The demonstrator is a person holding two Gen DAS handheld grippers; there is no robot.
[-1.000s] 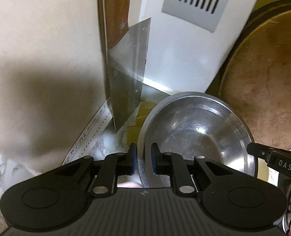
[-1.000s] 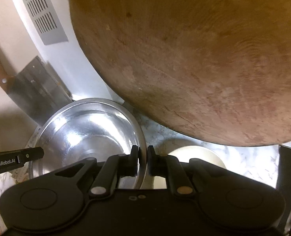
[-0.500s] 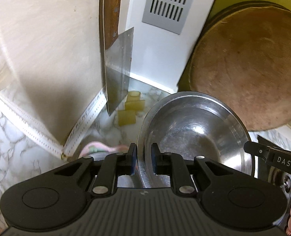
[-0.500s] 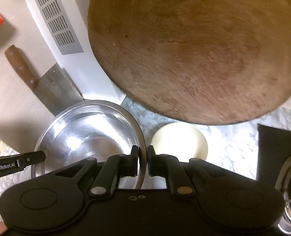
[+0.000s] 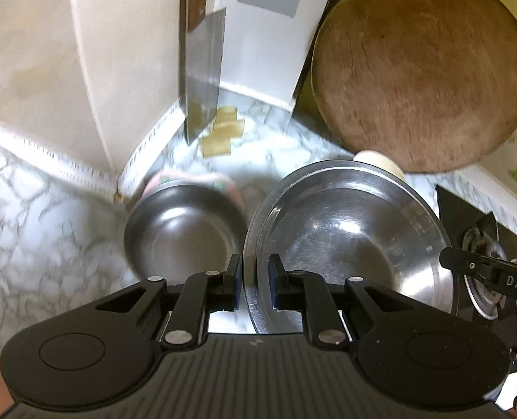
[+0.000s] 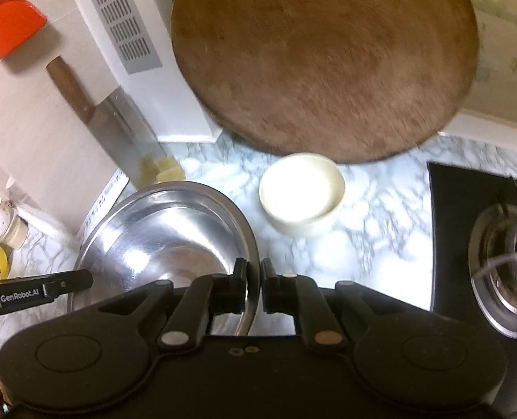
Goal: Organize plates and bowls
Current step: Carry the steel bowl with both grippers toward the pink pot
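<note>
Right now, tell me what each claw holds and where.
Both hold the large steel bowl by its rim: the left claw on one side, the right claw on the opposite side.

Shiny steel bowl (image 5: 346,230), marble counter (image 5: 42,230)

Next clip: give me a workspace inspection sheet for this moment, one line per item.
Surface: marble countertop, gas hob at right.
Job's things: large steel bowl gripped at opposite rims; smaller steel bowl beside it; cream bowl behind.
Clutter: cleaver, yellow pieces, red scoop.
Grippers: left claw and right claw both shut on the large steel bowl.
Cables: nothing seen.
Surroundings: round wooden board leaning on the wall, vented white panel.
</note>
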